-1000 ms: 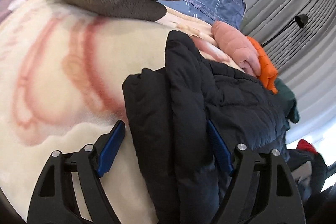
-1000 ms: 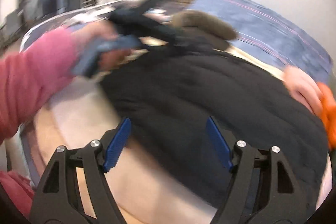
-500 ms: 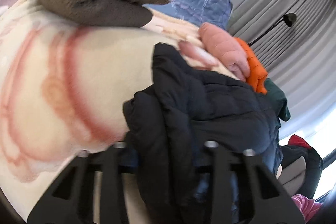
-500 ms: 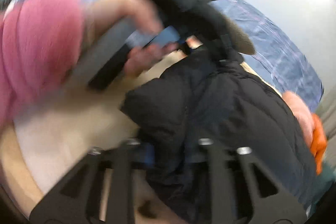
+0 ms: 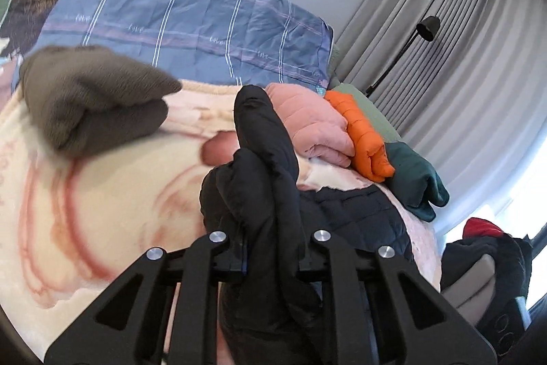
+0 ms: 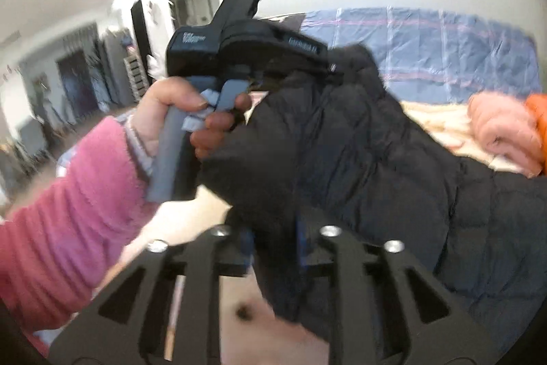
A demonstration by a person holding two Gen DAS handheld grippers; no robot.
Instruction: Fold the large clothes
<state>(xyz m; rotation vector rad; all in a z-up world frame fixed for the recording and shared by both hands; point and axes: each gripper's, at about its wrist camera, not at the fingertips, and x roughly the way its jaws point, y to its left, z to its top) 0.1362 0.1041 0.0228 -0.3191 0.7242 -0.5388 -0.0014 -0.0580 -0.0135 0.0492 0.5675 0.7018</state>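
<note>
Left wrist: left gripper (image 5: 270, 259) closing, clamped on black jacket (image 5: 263, 180), lifted off blanket (image 5: 85, 194). Beyond jacket: brown fleece (image 5: 92, 98), pink and orange coats. Right wrist: right gripper (image 6: 273, 248) opening, jacket (image 6: 359, 142) between pads.

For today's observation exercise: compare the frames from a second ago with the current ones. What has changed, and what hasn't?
Both grippers, open beside the black puffer jacket a second ago, now grip bunched folds of it: left gripper closing, right gripper easing open slightly. The jacket's edge has lifted off the cream blanket. The brown fleece and pink jacket lie unmoved.
</note>
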